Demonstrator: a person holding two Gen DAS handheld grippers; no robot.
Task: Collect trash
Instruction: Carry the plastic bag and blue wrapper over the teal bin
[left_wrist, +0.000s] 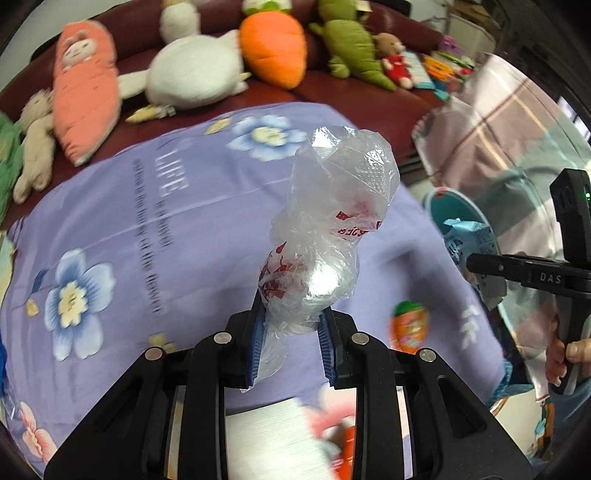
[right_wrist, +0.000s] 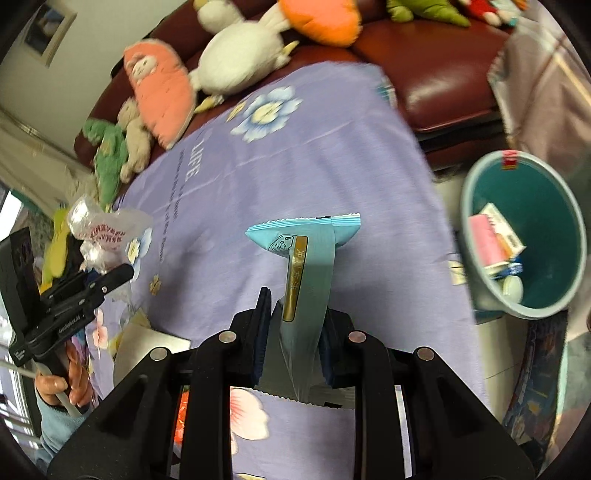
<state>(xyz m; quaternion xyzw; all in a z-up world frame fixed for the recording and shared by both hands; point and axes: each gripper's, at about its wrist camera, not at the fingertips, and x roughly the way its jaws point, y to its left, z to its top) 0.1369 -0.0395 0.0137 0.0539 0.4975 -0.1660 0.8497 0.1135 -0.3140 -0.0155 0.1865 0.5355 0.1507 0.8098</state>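
Two pieces of trash are held — one per gripper. A crumpled clear plastic bag is pinched between the fingers of the left gripper; a light-blue wrapper is clamped upright by the right gripper. Both are raised above a purple flowered cloth. One teal bin, holding several discarded packets, is seen at the right — a dark red sofa with plush toys lies behind.
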